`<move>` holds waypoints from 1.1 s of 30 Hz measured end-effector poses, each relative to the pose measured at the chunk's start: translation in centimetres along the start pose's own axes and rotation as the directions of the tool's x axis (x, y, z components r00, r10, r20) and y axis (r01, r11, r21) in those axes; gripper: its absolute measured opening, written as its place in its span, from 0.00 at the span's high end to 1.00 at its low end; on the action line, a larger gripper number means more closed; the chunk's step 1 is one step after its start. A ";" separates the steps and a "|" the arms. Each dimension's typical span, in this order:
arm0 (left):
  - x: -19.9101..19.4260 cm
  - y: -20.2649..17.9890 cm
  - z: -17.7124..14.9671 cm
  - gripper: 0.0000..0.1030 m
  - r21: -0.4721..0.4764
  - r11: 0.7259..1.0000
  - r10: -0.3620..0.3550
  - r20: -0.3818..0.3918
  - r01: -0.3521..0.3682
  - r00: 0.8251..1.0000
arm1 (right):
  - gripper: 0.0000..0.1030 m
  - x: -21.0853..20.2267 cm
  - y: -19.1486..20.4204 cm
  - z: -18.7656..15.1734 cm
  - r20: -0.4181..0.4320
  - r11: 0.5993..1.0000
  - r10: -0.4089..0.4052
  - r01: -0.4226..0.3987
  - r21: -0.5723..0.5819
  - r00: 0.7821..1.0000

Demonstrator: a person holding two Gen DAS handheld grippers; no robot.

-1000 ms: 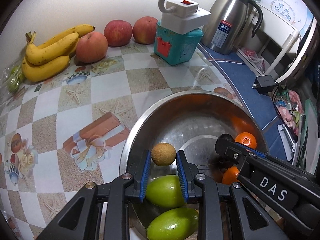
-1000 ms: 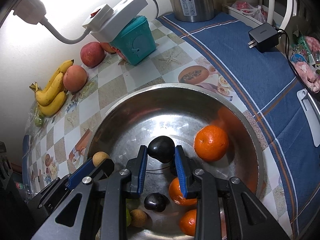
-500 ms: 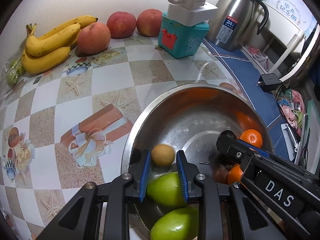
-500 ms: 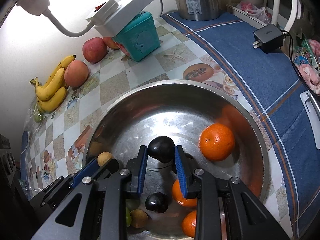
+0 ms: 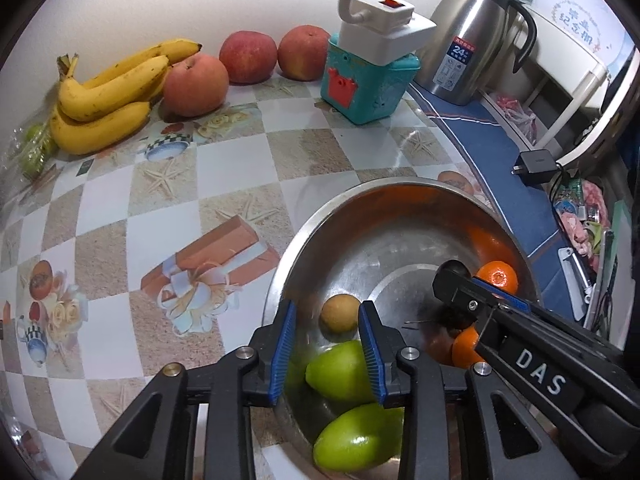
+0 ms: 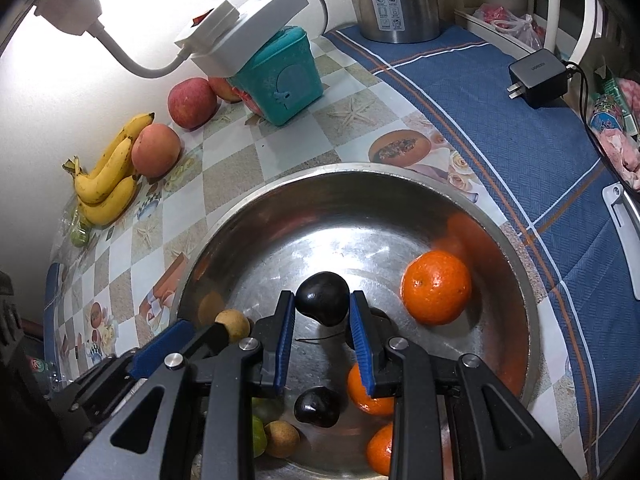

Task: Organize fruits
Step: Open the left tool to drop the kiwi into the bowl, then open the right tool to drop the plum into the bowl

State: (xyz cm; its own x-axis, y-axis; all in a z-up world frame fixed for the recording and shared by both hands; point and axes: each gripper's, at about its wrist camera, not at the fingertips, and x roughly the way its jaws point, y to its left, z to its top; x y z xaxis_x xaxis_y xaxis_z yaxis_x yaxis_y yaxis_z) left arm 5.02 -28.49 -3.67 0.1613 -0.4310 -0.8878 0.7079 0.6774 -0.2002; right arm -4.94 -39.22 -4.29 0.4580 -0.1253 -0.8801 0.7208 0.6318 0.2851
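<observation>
A steel bowl (image 5: pixel 360 208) (image 6: pixel 516 264) holds oranges (image 6: pixel 436 288), two green mangoes (image 5: pixel 340 372), a dark plum (image 6: pixel 316 406) and small brown fruits (image 6: pixel 282 438). My left gripper (image 5: pixel 327 326) is open over the bowl's near side; a small brown fruit (image 5: pixel 339 313) lies in the bowl between its fingers, untouched. It also shows in the right wrist view (image 6: pixel 234 324). My right gripper (image 6: pixel 322 314) is shut on a dark plum (image 6: pixel 322 298), held above the bowl's middle.
Bananas (image 5: pixel 108 96) and three apples (image 5: pixel 196 84) lie at the back by the wall. A teal box (image 5: pixel 368 80) carries a white power strip (image 5: pixel 384 36). A steel thermos (image 5: pixel 472 40) and a charger (image 5: pixel 536 164) sit on the blue cloth to the right.
My left gripper has opened and let go of the small brown fruit, which now sits lower in the bowl. The right gripper still holds the plum, nearly still.
</observation>
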 end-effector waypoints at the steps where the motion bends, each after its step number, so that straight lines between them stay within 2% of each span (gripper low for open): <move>1: -0.1 0.1 0.0 0.65 -0.005 1.000 -0.004 -0.001 0.004 1.000 | 0.71 0.0 0.0 0.0 0.002 1.000 0.002 -0.002 0.002 1.000; 6: -1.2 0.7 0.2 0.62 -0.016 1.000 0.016 0.014 -0.016 1.000 | 0.71 0.2 0.1 0.0 -0.002 1.000 0.003 -0.003 -0.001 1.000; 14: -1.6 2.3 0.4 0.60 -0.072 0.997 -0.003 0.023 0.004 1.000 | 0.71 0.4 -0.1 0.1 0.002 1.000 -0.005 0.005 0.000 1.000; 17: -1.7 2.9 0.4 0.49 -0.094 0.996 -0.005 0.023 0.007 1.000 | 0.71 0.5 0.0 0.1 0.000 1.000 -0.008 0.008 -0.007 1.000; 25: -1.3 4.2 0.1 0.41 -0.142 0.989 0.026 -0.002 -0.027 1.000 | 0.71 0.6 0.1 0.1 0.000 1.000 -0.013 0.013 -0.015 1.000; 28: -1.0 4.9 0.0 0.35 -0.172 0.983 0.066 -0.021 -0.069 0.998 | 0.71 0.6 0.2 0.2 0.001 1.000 -0.013 0.013 -0.020 1.000; 31: -0.9 5.9 -0.2 0.23 -0.210 0.969 0.127 -0.037 -0.132 0.991 | 0.70 0.5 0.3 0.2 0.004 1.000 -0.015 0.015 -0.025 1.000; 33: -0.9 6.9 -0.4 0.13 -0.242 0.953 0.177 -0.044 -0.183 0.983 | 0.60 0.5 0.5 0.3 0.005 0.999 -0.020 0.020 -0.030 1.000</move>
State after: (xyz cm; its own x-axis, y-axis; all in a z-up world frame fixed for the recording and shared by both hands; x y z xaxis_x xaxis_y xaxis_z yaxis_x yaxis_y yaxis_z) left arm 9.52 -23.22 -4.41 0.2535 -0.2773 -0.9267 0.4786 0.8685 -0.1290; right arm -4.23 -39.17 -4.48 0.4461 -0.1422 -0.8836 0.7143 0.6515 0.2557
